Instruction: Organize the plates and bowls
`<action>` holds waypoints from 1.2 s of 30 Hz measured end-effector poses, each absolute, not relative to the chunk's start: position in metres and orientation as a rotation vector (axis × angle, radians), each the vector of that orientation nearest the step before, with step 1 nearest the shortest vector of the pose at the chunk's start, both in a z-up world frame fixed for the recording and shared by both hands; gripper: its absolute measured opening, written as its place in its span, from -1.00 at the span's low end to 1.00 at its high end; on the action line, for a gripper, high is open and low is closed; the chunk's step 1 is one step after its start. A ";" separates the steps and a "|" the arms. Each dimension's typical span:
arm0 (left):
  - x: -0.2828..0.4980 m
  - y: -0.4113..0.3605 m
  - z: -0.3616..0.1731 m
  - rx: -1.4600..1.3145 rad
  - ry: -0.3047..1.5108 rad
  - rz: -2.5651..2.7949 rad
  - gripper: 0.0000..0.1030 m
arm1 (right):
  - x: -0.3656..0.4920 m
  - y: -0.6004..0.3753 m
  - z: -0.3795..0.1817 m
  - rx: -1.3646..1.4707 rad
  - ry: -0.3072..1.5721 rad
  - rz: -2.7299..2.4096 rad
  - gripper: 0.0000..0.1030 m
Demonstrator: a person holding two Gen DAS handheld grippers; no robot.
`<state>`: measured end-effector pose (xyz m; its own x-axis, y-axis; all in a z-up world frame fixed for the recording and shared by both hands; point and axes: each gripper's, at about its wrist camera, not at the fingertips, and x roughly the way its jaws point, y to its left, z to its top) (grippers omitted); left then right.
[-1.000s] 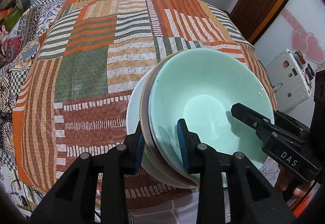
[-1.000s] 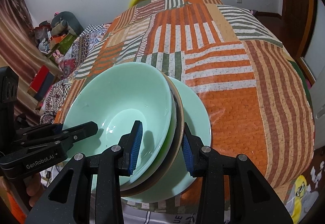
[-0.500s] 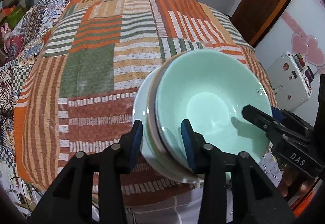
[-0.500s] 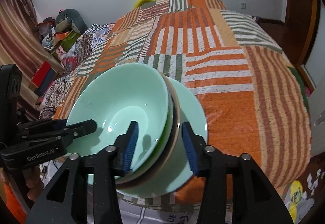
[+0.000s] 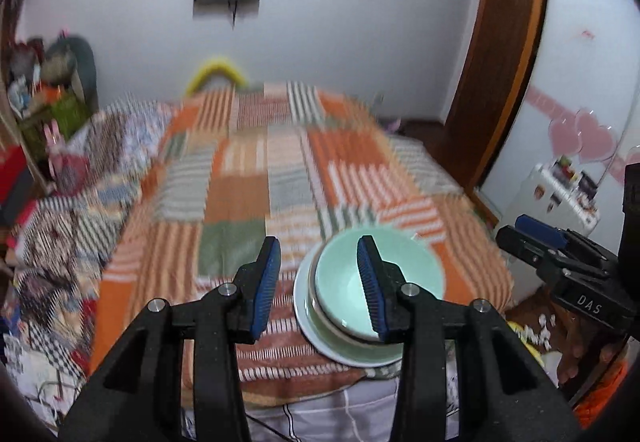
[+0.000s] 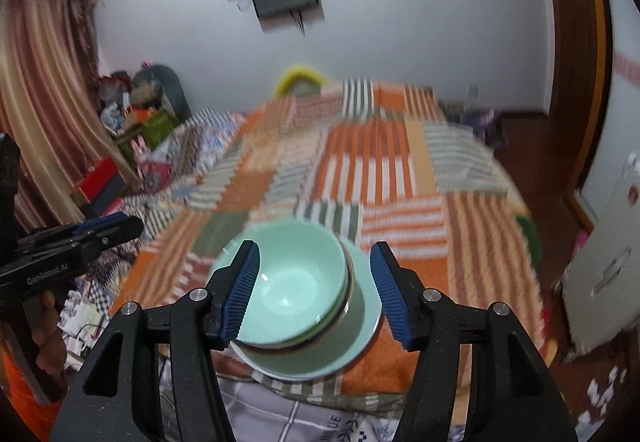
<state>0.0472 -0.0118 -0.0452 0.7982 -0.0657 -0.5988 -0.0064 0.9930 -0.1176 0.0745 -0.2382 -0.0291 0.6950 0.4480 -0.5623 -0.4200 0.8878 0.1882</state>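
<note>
On the near edge of the patchwork bedspread sits the stack: a mint green bowl nested in further bowls whose darker rims show beneath it, all resting on a pale green plate. Both grippers hang above and on the near side of that stack, touching nothing. The left gripper has its jaws part-way apart and empty, with the stack seen behind its right-hand finger. The right gripper is opening its jaws, nothing between the pads, and the stack shows through the gap from well below. I judge the stacking step to be done and released, with the hands drawing clear of it. No other plate or bowl shows on the bedspread around the stack, so the work looks close to finished. Any next move calls for keeping the fingers clear of the bowl rims, since the stack stands close to the bedspread's near edge and a nudge could tip it off.
</note>
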 end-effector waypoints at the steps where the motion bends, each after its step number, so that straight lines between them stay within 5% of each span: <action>1: 0.039 -0.013 -0.034 -0.112 0.607 -0.032 -0.21 | 0.068 -0.238 -0.021 0.042 0.607 0.489 0.09; 9: -0.006 -0.016 0.012 -0.099 0.400 -0.020 0.12 | 0.023 -0.239 0.030 0.034 0.369 0.504 0.44; 16: -0.026 -0.013 0.022 -0.098 0.306 0.010 0.87 | 0.012 -0.235 0.041 0.032 0.290 0.520 0.74; 20: -0.031 -0.010 0.022 -0.109 0.273 0.025 0.96 | 0.012 -0.230 0.039 0.023 0.274 0.513 0.99; 36: -0.029 -0.016 0.014 -0.073 0.276 0.044 0.97 | 0.012 -0.233 0.032 0.064 0.300 0.516 0.99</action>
<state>-0.0289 -0.0156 0.0136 0.9611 0.0331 -0.2742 -0.0532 0.9964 -0.0663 0.0123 -0.2328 0.0319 0.8273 0.4948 -0.2661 -0.4762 0.8689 0.1352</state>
